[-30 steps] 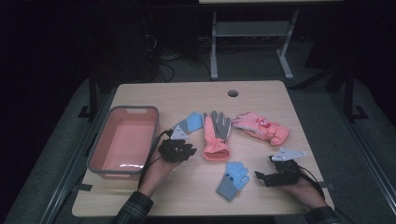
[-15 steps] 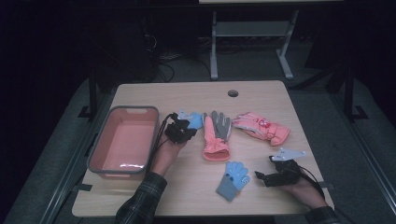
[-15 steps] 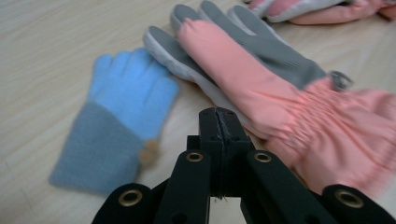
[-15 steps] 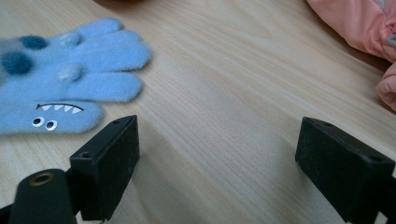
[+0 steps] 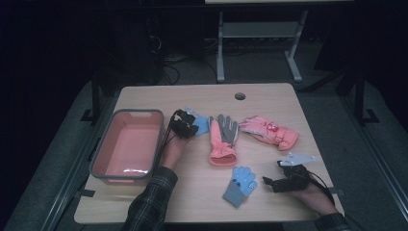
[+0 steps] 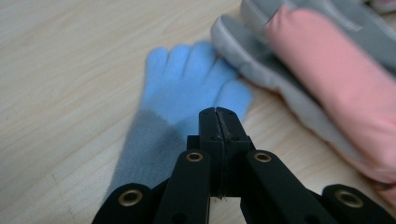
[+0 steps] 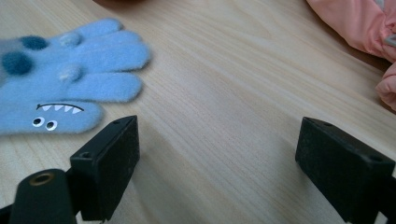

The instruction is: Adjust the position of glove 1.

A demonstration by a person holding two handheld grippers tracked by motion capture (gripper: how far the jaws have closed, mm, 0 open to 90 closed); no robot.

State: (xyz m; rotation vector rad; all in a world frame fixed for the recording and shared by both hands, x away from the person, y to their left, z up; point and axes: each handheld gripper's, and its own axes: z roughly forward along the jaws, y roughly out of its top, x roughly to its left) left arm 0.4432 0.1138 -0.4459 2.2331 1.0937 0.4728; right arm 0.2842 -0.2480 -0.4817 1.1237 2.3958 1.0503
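Our left tongs (image 6: pixel 219 121) have moved up the table (image 5: pixel 260 94) over the last second, away from the near edge to the plain blue glove (image 6: pixel 187 88) beside the grey-and-pink glove (image 5: pixel 222 139); jaws pressed together, tips over the glove's cuff, and we can't tell whether any fabric is pinched. Right tongs (image 7: pixel 217 149) haven't moved: jaws wide, empty, low over bare wood just beside the monster-face blue glove (image 7: pixel 60 79). We read it as the first pick starting, probably bound for the pink bin (image 5: pixel 127 147) just to the left.
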